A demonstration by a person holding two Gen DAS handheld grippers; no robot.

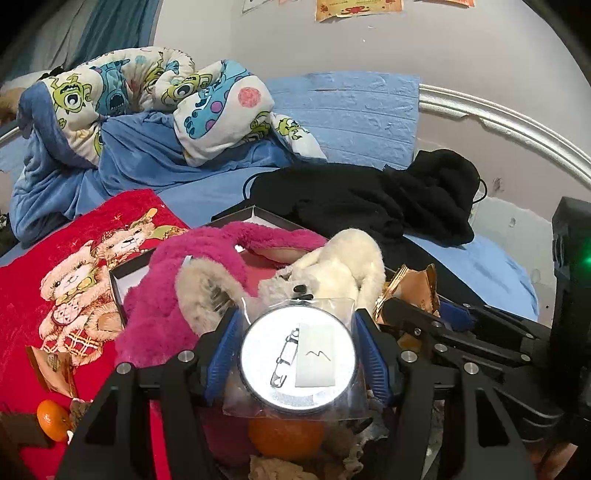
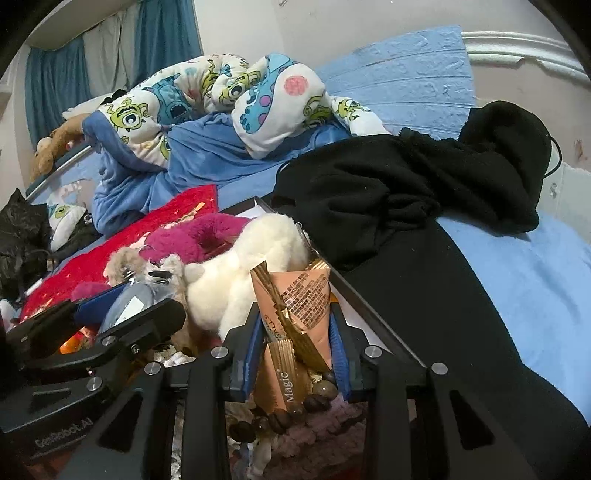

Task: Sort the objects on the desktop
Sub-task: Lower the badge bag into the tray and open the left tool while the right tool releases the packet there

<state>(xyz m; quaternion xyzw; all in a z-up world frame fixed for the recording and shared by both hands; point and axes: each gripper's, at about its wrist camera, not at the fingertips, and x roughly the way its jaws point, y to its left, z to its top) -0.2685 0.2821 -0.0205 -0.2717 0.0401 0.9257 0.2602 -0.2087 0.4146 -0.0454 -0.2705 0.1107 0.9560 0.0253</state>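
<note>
I hold bagged round badge (image 1: 298, 360) pinched in left gripper (image 1: 297, 363) jaws over box (image 1: 117, 282) | right gripper (image 2: 297, 345) jaws pinch snack packet (image 2: 295, 306) | box holds pink plush (image 1: 166, 295), white plush (image 2: 243, 273), orange (image 1: 284, 435) | bed (image 2: 535, 266) beneath

Cartoon-monster quilt (image 1: 155, 99) bunched at 11 o'clock on the blue bed sheet (image 1: 476, 266). Black garment (image 1: 373, 195) heaped at 1 o'clock. Red teddy-bear blanket (image 1: 74, 280) at 9 o'clock. Teal curtain (image 2: 55, 85) far at 10 o'clock; paper poster (image 1: 356, 9) on wall at 12.
</note>
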